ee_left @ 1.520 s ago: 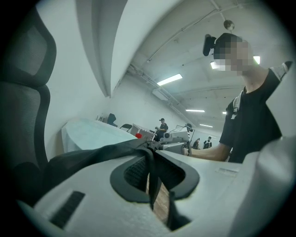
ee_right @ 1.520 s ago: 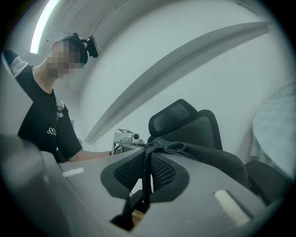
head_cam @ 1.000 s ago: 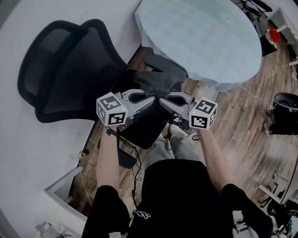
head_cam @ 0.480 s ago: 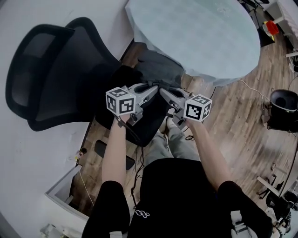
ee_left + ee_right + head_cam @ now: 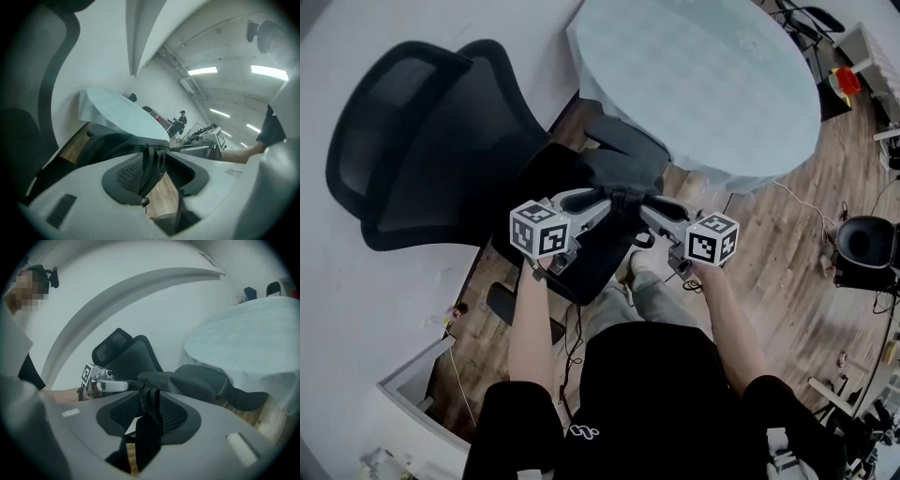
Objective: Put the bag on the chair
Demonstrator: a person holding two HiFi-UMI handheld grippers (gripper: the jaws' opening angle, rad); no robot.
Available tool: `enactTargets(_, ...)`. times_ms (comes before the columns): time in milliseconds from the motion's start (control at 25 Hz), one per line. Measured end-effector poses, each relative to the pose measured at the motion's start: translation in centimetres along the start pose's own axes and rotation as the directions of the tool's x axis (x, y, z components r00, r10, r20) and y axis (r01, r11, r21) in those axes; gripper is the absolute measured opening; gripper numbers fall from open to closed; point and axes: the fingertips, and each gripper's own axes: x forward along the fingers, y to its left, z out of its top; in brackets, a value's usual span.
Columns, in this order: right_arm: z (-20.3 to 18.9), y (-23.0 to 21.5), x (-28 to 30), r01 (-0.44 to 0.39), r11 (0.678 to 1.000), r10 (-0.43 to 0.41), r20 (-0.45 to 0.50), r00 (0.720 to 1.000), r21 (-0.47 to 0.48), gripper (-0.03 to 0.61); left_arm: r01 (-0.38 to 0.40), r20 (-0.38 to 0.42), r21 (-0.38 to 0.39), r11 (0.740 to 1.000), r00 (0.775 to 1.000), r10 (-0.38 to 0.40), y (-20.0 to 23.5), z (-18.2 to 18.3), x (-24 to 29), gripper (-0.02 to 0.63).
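Note:
A black bag [image 5: 614,169] rests on the seat of the black mesh office chair [image 5: 422,141], against the table's edge. My left gripper [image 5: 602,199] and right gripper [image 5: 647,206] meet over the bag's near side, each around a strap. In the left gripper view the jaws of the left gripper [image 5: 157,151] are opening, and the dark strap [image 5: 149,171] hangs loose between the pads. In the right gripper view the right gripper [image 5: 149,392] is opening too, its strap [image 5: 152,423] still between the pads. The bag's body [image 5: 197,378] lies just beyond.
A round table [image 5: 703,84] with a pale cloth stands right behind the chair. A white wall lies to the left. On the wooden floor are a black bin [image 5: 862,246], cables and a dark flat object [image 5: 508,305]. A person [image 5: 180,122] stands far off.
Both grippers have come down slightly with the bag and moved a little apart. Their jaws, clamped on the straps before, now stand wider.

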Motion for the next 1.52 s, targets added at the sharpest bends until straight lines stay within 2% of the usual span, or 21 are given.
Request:
enactTargets(80,1.1,-0.4,-1.2,0.022,1.0,-0.021,0.03,0.999,-0.014,0.147,-0.06,0.036,0.02,0.998,0.998,0.059,0.1,0.7,-1.3,0.155)
enactTargets(160,3.0,-0.7,-2.2,0.054,0.998,-0.051,0.086,0.995,-0.033,0.12,-0.124,0.1,0.049,0.991,0.988,0.119,-0.2,2.3,-2.5,0.145)
enactTargets(240,5.7,-0.5,-2.6,0.071,0.996,-0.062,0.151,0.987,-0.057,0.082,-0.174,0.185,0.063,0.983,0.97,0.16,-1.0,4.6,-3.2,0.093)
enactTargets(400,11.9,1.7,-1.9,0.056,0.992,-0.024,0.267,0.963,-0.112,0.023,-0.267,0.339,0.071,0.961,0.913,0.228,-2.8,9.4,-4.3,0.004)
enactTargets(480,15.5,3.5,-1.1,0.034,0.989,0.016,0.331,0.944,-0.145,-0.002,-0.31,0.415,0.081,0.947,0.875,0.251,-3.8,12.3,-5.3,-0.006)
enactTargets(560,19.1,5.7,-0.6,0.006,0.985,0.064,0.396,0.916,-0.173,-0.002,-0.351,0.496,0.088,0.932,0.827,0.265,-5.0,15.7,-6.6,-0.005)
enactTargets(640,22.1,8.1,-0.3,-0.012,0.979,0.103,0.447,0.889,-0.203,-0.002,-0.416,0.568,0.087,0.905,0.767,0.298,-6.0,18.7,-8.3,-0.005)
enactTargets(720,24.0,9.9,-0.2,0.015,0.969,0.106,0.471,0.876,-0.246,0.002,-0.502,0.625,0.067,0.862,0.695,0.356,-6.7,20.9,-10.2,-0.005)
enactTargets(840,25.2,11.2,-0.1,0.114,0.943,0.054,0.481,0.875,-0.314,0.003,-0.612,0.685,-0.005,0.791,0.574,0.448,-7.3,22.4,-13.0,-0.005)
enactTargets(880,25.4,11.5,-0.2,0.134,0.933,0.047,0.482,0.875,-0.334,0.003,-0.642,0.694,-0.022,0.767,0.542,0.474,-7.5,22.5,-13.7,-0.005)
enactTargets(960,25.5,12.0,-0.5,0.16,0.914,0.045,0.485,0.874,-0.373,0.003,-0.7,0.699,-0.021,0.713,0.5,0.511,-7.6,22.4,-14.4,-0.005)
enactTargets(1040,25.6,11.9,-0.6,0.179,0.902,0.039,0.485,0.874,-0.394,0.003,-0.746,0.693,0.0,0.666,0.48,0.538,-7.4,22.1,-14.5,-0.005)
enactTargets(1120,25.5,11.7,-0.5,0.189,0.896,0.031,0.479,0.877,-0.403,0.003,-0.763,0.687,0.007,0.647,0.473,0.551,-7.1,21.7,-14.3,-0.005)
enactTargets(1320,25.2,11.1,-0.2,0.215,0.881,0.006,0.464,0.886,-0.422,0.003,-0.763,0.689,-0.005,0.647,0.466,0.555,-6.6,21.7,-14.0,-0.005)
enactTargets(1520,25.5,10.6,-0.4,0.226,0.874,-0.002,0.461,0.887,-0.431,0.003,-0.735,0.695,0.016,0.677,0.495,0.521,-7.2,22.2,-13.8,-0.005)
